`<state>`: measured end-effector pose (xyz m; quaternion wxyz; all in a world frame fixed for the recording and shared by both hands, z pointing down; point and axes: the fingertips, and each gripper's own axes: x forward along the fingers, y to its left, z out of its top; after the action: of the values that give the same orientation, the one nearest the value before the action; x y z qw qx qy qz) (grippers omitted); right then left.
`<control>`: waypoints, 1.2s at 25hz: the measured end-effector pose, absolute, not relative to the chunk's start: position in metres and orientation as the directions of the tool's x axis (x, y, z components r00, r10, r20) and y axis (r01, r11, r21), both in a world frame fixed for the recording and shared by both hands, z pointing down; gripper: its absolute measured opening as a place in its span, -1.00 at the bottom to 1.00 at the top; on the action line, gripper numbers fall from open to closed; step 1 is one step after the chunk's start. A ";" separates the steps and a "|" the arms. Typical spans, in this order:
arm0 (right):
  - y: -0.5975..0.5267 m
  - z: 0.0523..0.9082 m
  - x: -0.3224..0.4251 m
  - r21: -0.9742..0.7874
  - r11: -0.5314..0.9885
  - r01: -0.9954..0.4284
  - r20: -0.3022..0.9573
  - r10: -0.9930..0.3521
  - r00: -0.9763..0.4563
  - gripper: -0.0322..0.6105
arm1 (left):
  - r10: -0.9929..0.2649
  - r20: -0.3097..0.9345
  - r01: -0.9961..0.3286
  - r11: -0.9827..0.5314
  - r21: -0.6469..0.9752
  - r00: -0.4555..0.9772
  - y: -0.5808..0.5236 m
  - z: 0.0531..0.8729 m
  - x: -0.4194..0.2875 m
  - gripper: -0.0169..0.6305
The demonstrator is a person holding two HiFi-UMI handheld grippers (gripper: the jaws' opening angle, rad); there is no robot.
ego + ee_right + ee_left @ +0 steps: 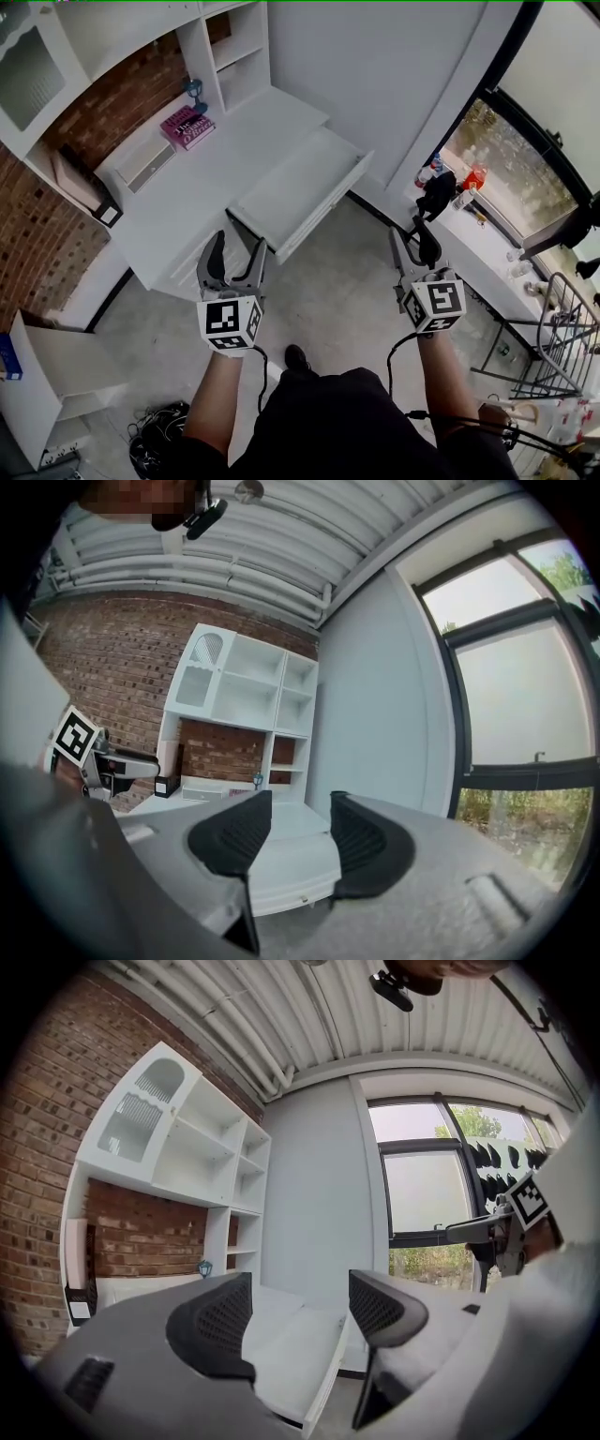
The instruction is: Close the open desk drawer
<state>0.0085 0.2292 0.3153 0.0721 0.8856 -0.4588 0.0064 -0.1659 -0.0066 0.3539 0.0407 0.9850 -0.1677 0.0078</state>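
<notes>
The white desk (187, 202) has its wide shallow drawer (298, 187) pulled out to the right, and the drawer looks empty. In the head view my left gripper (237, 251) is held open in front of the drawer's near corner, apart from it. My right gripper (412, 242) hangs open further right over the floor, past the drawer front (328, 208). The left gripper view shows the drawer (295, 1363) ahead between the open jaws of the left gripper (298, 1312). The right gripper (300, 834) likewise frames the drawer (292, 866), with nothing held.
A pink book (187, 127) and a small blue lamp (194, 91) stand on the desk under the white hutch (230, 52). Bottles (433, 171) crowd a sill at the right. An open white box (56, 370) and cables (155, 441) lie on the floor at the left.
</notes>
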 end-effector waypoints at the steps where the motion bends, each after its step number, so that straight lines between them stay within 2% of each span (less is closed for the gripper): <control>1: 0.225 0.317 0.010 0.121 -0.571 -0.812 0.082 -0.809 0.582 -0.28 | -0.326 0.030 -0.327 -0.941 0.081 0.945 -0.011 0.355 -0.164 0.03; 9: 0.205 0.340 0.023 0.118 -0.577 -0.808 0.125 -0.799 0.588 -0.28 | -0.320 0.055 -0.324 -0.941 0.095 0.946 -0.030 0.374 -0.153 0.03; 17: 0.189 0.373 0.070 0.058 -0.559 -0.827 0.161 -0.812 0.561 -0.29 | -0.335 0.099 -0.343 -0.936 0.080 0.937 -0.034 0.388 -0.117 0.03; 24: 0.144 0.401 0.137 0.010 -0.461 -0.887 0.190 -0.870 0.455 -0.29 | -0.417 0.139 -0.425 -0.905 0.033 0.898 -0.051 0.391 -0.067 0.03; 30: 0.112 0.455 0.194 -0.071 -0.362 -0.929 0.286 -0.900 0.329 -0.30 | -0.494 0.212 -0.508 -0.862 0.011 0.843 -0.057 0.406 -0.021 0.03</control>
<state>0.1943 0.1118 0.4551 0.0528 0.8134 -0.5623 0.1392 -0.0215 -0.0570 0.4064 0.0334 0.9594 -0.2610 0.1014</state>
